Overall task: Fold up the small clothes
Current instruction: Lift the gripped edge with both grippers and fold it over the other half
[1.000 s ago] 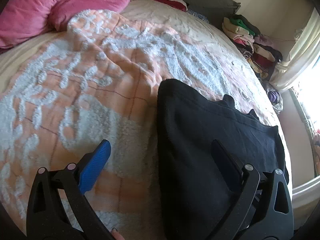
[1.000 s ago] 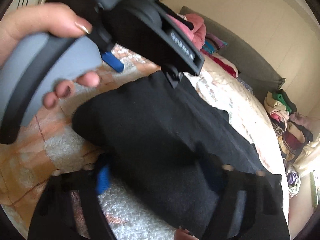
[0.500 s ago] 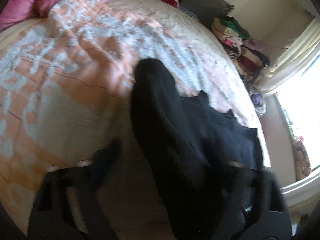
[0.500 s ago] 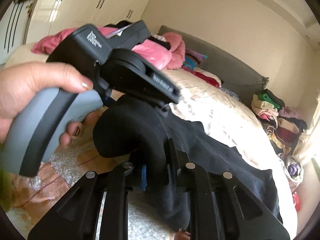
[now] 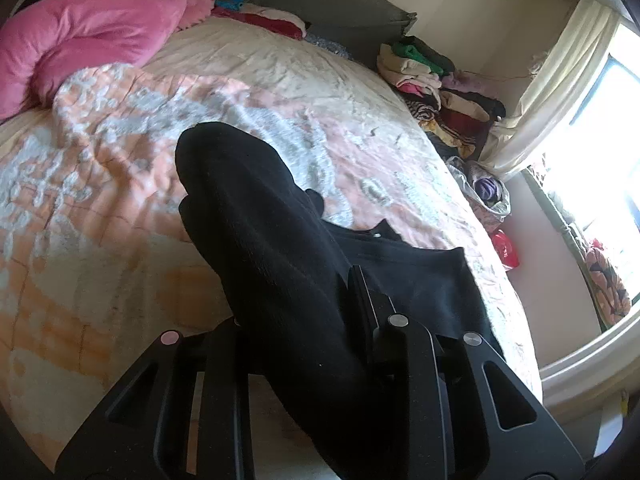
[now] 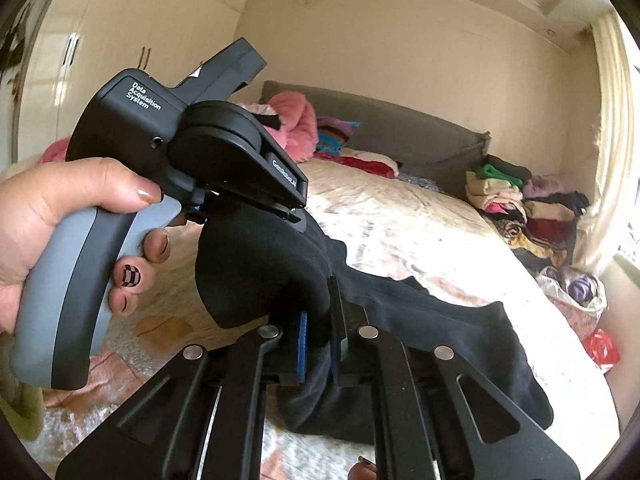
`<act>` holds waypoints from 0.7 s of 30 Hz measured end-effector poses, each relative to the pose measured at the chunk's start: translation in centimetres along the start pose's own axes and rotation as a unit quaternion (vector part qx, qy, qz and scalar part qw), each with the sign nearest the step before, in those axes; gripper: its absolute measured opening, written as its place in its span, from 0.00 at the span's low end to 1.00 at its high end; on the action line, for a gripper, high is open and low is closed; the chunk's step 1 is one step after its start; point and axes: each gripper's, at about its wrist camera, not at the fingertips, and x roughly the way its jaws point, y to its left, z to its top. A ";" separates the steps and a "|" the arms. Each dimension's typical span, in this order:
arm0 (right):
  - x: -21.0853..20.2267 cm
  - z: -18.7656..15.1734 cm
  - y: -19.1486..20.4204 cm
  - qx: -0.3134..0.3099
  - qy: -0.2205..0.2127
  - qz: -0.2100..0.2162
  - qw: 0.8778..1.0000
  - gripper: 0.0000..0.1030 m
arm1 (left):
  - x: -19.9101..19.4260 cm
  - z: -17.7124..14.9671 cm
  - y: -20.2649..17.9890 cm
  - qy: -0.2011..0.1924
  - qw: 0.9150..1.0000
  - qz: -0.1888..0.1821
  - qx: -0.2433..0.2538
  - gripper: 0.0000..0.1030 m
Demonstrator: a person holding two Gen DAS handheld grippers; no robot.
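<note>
A black garment (image 5: 280, 240) lies partly on the bed, its near edge lifted off the peach and white blanket (image 5: 100, 184). My left gripper (image 5: 296, 320) is shut on the black garment's raised fold, which hides the fingertips. In the right wrist view my right gripper (image 6: 318, 344) is shut on the same garment (image 6: 420, 320) next to the left gripper (image 6: 248, 216), which a hand holds. The rest of the garment trails to the right over the bed.
A pink pillow (image 5: 80, 40) lies at the bed's head. Stacked folded clothes (image 5: 436, 88) sit at the far right edge of the bed. A plastic bag (image 5: 486, 192) and a red item lie on the floor by the curtain and window.
Both grippers closed on the garment's near edge and lifted it off the blanket. The fold now stands raised and the views tilted up toward the headboard.
</note>
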 end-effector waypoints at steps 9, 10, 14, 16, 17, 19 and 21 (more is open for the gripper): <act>-2.3 -0.5 -2.9 0.037 -0.012 -0.024 0.999 0.07 | -0.1 0.3 -5.0 -0.004 0.999 -0.002 0.036 0.19; -2.7 -0.7 -3.0 0.040 -0.013 -0.027 0.999 0.07 | -0.1 0.3 -5.5 -0.003 0.999 -0.002 0.040 0.19; -3.2 -1.1 -4.4 0.058 -0.010 -0.030 0.998 0.07 | 1.1 0.4 -7.9 0.004 0.998 -0.001 0.061 0.19; -3.4 -1.5 -5.2 0.066 -0.006 -0.037 0.997 0.07 | 1.8 0.3 -9.0 0.008 0.998 0.000 0.068 0.19; -3.5 -1.6 -5.6 0.070 -0.005 -0.039 0.997 0.07 | 2.3 0.2 -9.6 0.012 0.997 0.000 0.072 0.19; -3.7 -2.1 -6.5 0.083 0.000 -0.044 0.996 0.07 | 3.1 0.2 -10.6 0.019 0.996 0.001 0.081 0.20; -3.4 -2.6 -7.5 0.094 0.004 -0.045 0.995 0.07 | 4.0 0.2 -11.5 0.026 0.996 0.005 0.090 0.20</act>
